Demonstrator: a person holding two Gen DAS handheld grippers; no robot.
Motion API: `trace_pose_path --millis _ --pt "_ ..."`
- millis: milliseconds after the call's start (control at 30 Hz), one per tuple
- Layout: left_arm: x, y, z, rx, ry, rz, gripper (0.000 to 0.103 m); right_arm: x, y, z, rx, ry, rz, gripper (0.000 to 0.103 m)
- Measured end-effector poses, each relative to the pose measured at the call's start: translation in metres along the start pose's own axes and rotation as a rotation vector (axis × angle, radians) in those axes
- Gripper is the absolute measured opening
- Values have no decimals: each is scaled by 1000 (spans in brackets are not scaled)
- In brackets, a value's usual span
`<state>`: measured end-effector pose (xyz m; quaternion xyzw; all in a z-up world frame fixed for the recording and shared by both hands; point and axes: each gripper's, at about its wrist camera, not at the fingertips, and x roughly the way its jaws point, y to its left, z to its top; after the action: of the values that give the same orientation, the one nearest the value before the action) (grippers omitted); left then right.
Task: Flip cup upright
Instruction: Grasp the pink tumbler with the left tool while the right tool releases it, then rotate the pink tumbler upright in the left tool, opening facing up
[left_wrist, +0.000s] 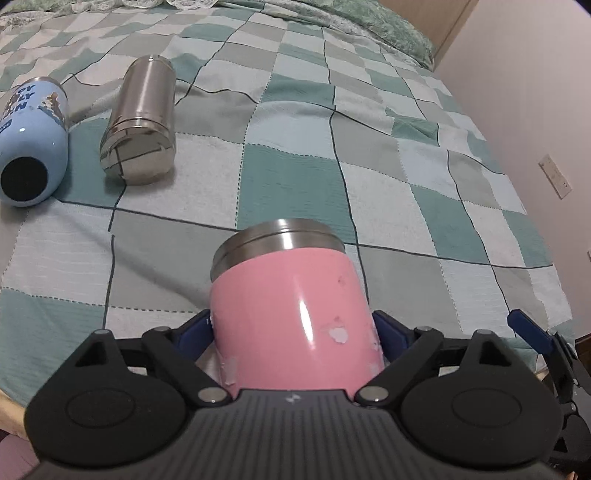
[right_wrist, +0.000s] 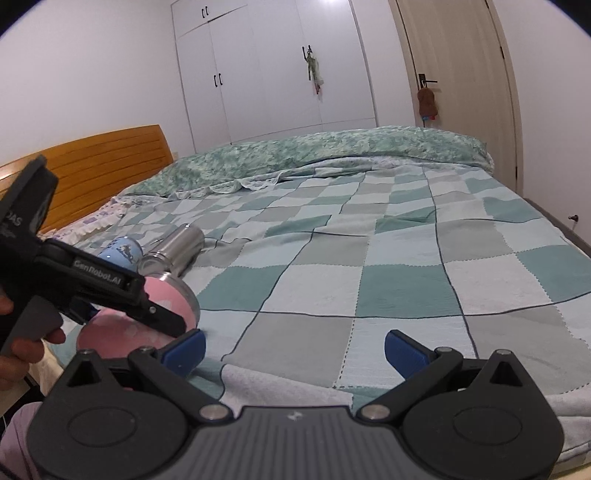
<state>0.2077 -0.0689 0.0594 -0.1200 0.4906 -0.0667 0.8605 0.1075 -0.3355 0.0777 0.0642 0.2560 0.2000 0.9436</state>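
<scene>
A pink cup (left_wrist: 291, 314) with a steel rim lies on its side on the checked bedspread (left_wrist: 295, 177), its steel end pointing away from me. My left gripper (left_wrist: 293, 332) is shut on the pink cup, its blue pads (left_wrist: 195, 334) pressed against both sides of the body. In the right wrist view the pink cup (right_wrist: 122, 328) sits at lower left, held by the left gripper (right_wrist: 129, 295). My right gripper (right_wrist: 293, 350) is open and empty, low over the near edge of the bed, to the right of the cup.
A steel cup (left_wrist: 142, 122) and a light blue printed cup (left_wrist: 31, 144) lie on their sides at the left; both show in the right wrist view, steel (right_wrist: 171, 251) and blue (right_wrist: 120, 253). A folded green quilt (right_wrist: 314, 155) lies at the far side. A wall (left_wrist: 535, 110) is at the right.
</scene>
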Motion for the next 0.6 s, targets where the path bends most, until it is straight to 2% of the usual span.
trace_pose_path --millis 233,600 --pt "-5 -7 -3 23 -19 17 90 -6 -12 -6 35 8 -24 103" --pt "-21 -20 -11 82 -83 -6 89 -16 -8 -9 52 10 -37 103"
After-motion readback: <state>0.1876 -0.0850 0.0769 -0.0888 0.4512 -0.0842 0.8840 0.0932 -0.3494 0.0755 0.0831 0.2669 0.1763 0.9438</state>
